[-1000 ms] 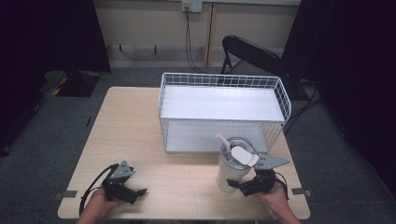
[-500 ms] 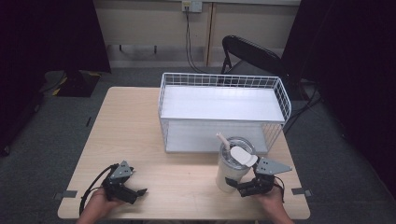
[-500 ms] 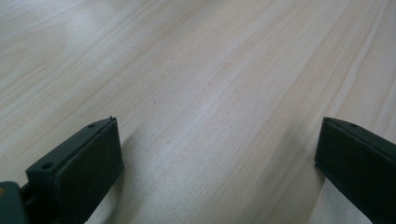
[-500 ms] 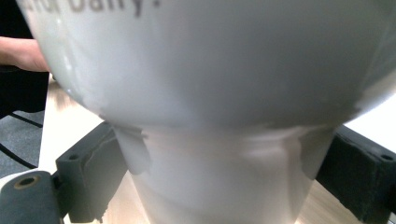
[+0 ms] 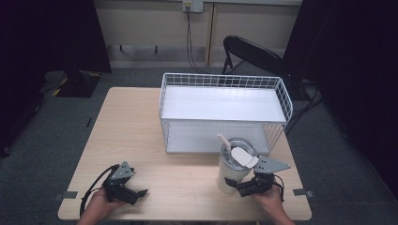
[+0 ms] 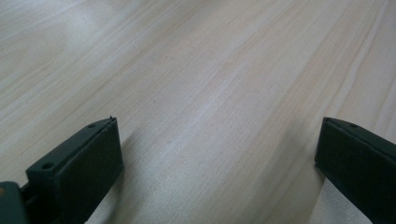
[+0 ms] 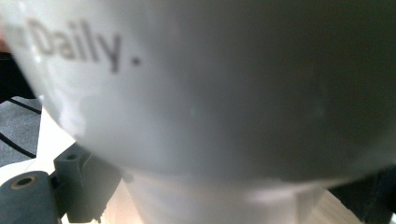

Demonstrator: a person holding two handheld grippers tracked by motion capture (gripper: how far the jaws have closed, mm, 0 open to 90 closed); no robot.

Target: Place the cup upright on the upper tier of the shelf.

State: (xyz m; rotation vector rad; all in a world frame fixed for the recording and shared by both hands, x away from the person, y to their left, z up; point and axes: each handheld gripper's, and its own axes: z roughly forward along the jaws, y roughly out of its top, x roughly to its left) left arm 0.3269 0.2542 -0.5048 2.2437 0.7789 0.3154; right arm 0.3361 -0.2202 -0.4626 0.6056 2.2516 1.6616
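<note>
With the right hand-held gripper (image 5: pixel 238 187) closing low on the tall tumbler (image 5: pixel 233 165) at the bench's (image 5: pixel 141 136) five o'clock, beside the wire basket (image 5: pixel 224 111), it is risking tipping it, while the left hand-held gripper (image 5: pixel 135 193) is resting wide apart and empty.

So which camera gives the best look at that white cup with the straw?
The high view: it shows the whole cup, lid and straw, beside the wire basket. The right gripper view shows a blurred close-up of its wall with "Daily." printed.
</note>
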